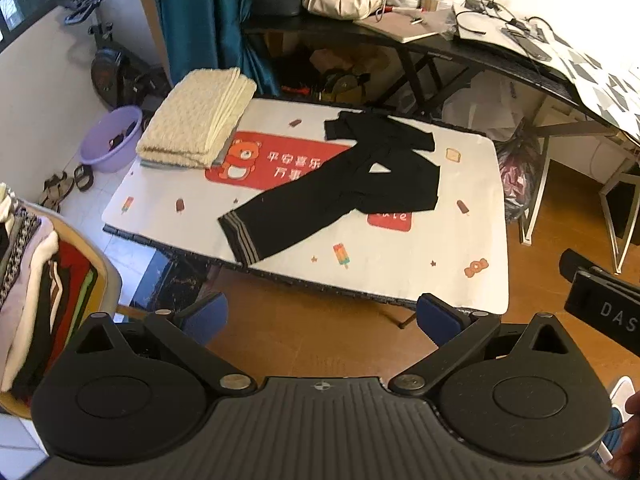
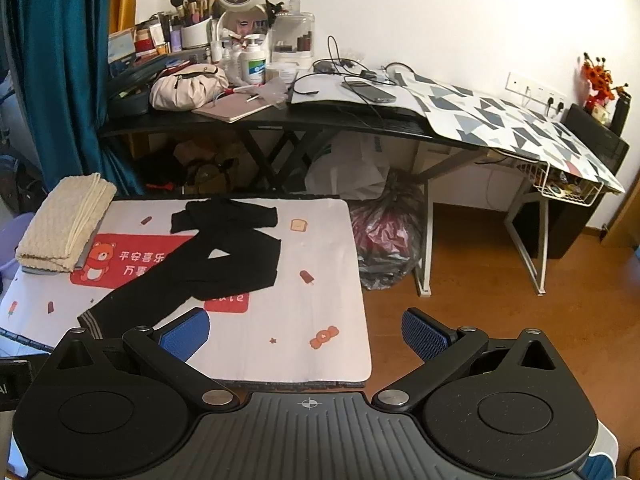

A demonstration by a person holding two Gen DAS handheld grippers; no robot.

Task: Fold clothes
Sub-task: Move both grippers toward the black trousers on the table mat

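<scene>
A pair of black trousers (image 1: 340, 184) lies partly folded on the low table's white printed mat (image 1: 384, 264), one leg with a striped cuff (image 1: 242, 240) reaching the near left edge. They also show in the right wrist view (image 2: 208, 264). A folded cream knit (image 1: 196, 120) sits on a small stack at the table's far left, also in the right wrist view (image 2: 64, 224). My left gripper (image 1: 320, 318) is open and empty, held back from the table's near edge. My right gripper (image 2: 306, 336) is open and empty above the table's near right corner.
A chair (image 1: 108, 280) piled with clothes (image 1: 36, 280) stands at my left. A purple basin (image 1: 112, 138) and sandals (image 1: 64, 184) sit on the floor. A cluttered black desk (image 2: 280, 120) stands behind the table, with bags (image 2: 384, 236) beneath. Wooden floor (image 2: 480, 280) lies to the right.
</scene>
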